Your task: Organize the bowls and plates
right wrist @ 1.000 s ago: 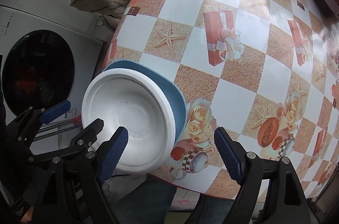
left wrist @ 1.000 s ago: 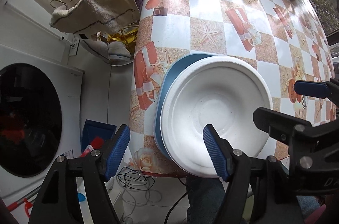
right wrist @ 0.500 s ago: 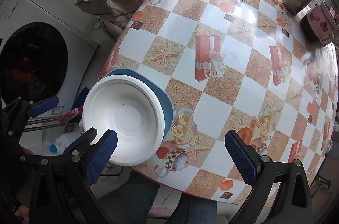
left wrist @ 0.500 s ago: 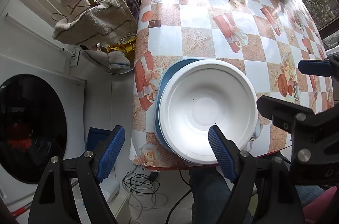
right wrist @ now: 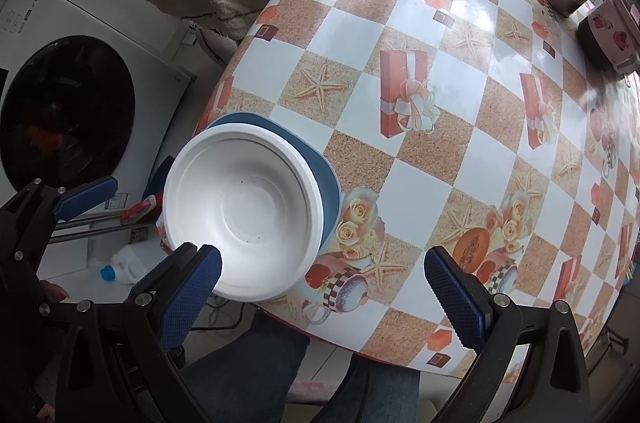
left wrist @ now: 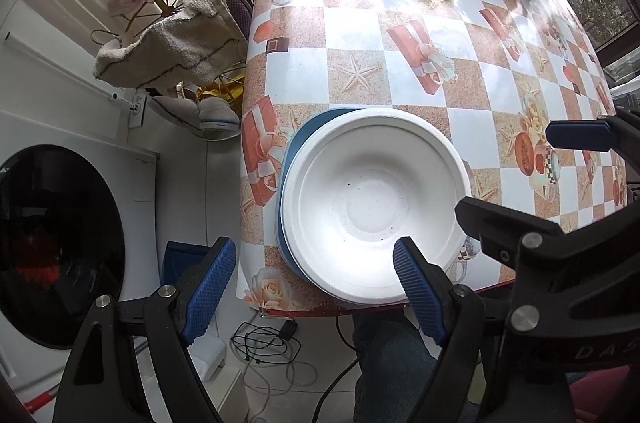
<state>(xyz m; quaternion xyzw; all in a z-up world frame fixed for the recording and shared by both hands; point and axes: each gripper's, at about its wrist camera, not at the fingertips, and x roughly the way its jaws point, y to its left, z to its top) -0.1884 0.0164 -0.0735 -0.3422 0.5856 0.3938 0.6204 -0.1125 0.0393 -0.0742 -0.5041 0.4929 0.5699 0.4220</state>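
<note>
While both grippers hang above the table edge:
Left wrist view, bowl: white foam round bowl sits on a blue plastic plate, lower centre, on the checked gift-and-starfish tablecloth.
Left gripper: released, nothing grasped.
Writing: raised letters "DAS" on black plastic, lower right.
Right wrist view, bowl: lower left, on the plate.
Right gripper: released, empty.

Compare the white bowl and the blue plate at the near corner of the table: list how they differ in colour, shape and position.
The white bowl is round and deep; the blue plate beneath it has a squarer, rounded-corner outline and looks flat. The bowl sits on top and shows whole; the plate shows only as a rim on one side. Both rest stacked on the table near its edge, gripped by neither gripper.
</note>
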